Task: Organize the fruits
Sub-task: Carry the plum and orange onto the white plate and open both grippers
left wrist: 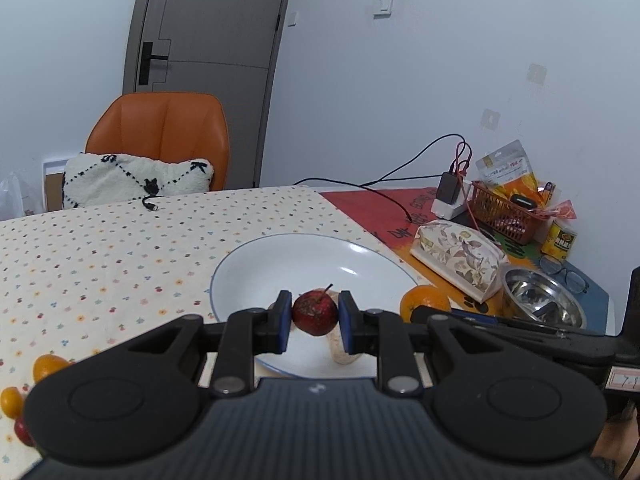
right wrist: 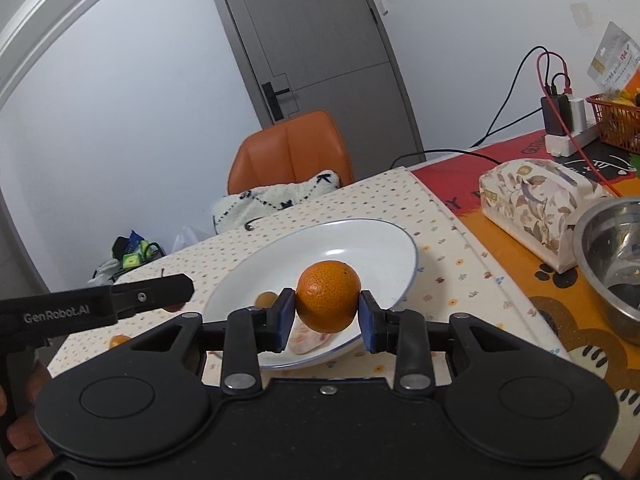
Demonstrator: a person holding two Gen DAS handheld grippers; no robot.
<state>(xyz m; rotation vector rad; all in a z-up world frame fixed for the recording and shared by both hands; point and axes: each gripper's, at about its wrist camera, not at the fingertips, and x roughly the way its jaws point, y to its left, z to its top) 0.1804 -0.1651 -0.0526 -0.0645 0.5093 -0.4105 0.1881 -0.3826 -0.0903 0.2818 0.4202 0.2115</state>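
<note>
A table fills the lower part of both views, covered by a cream cloth with small dots; on its right side lies a mat in red, orange and blue. Behind stand a grey door, a pale wall and an orange chair with a white cushion on it.

A white plate with a thin blue rim sits in the middle of the cloth. A pale piece of something lies at its near edge; what it is cannot be told. Right of the plate are a flowered tissue box, a steel bowl, glasses, a yellow can and an orange basket holding packets. A charger with cables stands by the wall.

The left gripper is clamped on a small red fruit with a stem, holding it above the near part of the plate. The right gripper pinches an orange, also over the plate's near edge; that orange shows in the left view just right of the plate. Small orange fruits and a red one lie on the cloth at the left, off the plate.
</note>
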